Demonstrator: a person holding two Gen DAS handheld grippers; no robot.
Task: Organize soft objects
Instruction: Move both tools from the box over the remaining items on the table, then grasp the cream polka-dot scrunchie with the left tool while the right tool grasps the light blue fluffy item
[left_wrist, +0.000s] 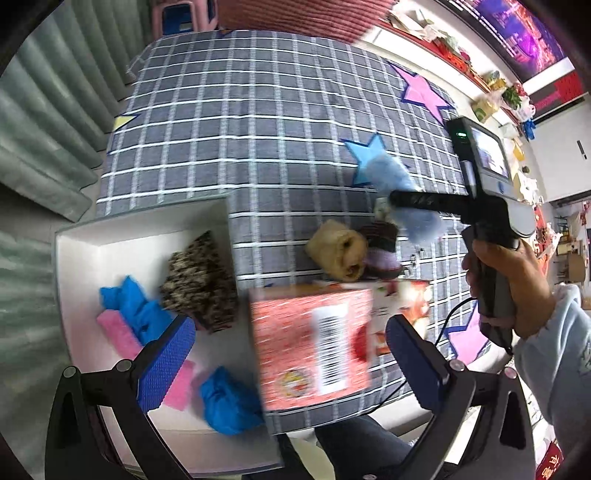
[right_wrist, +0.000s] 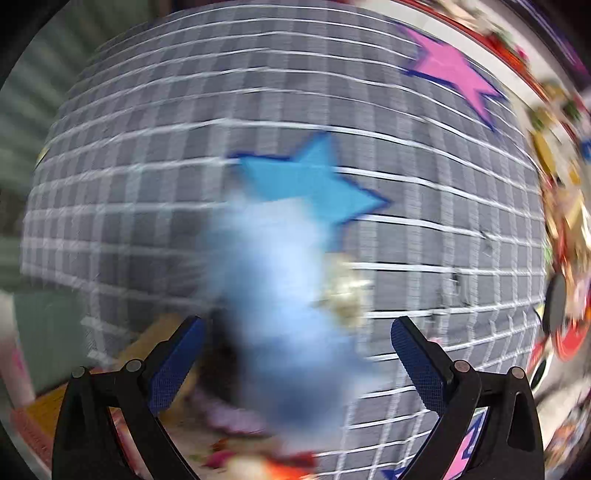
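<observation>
right tool (right_wrist: 295, 354) spread | fluffy blue toy (right_wrist: 273, 295) between fingers, blurred

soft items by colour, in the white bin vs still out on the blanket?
In the white bin:
blue: 2
pink: 1
brown speckled: 1
On the blanket:
light blue fluffy: 1
tan: 1
purple: 1
Total: 7

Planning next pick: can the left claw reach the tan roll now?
Probably not directly: the red box sits between the open left claw and the tan roll, so it must go over it.
</observation>
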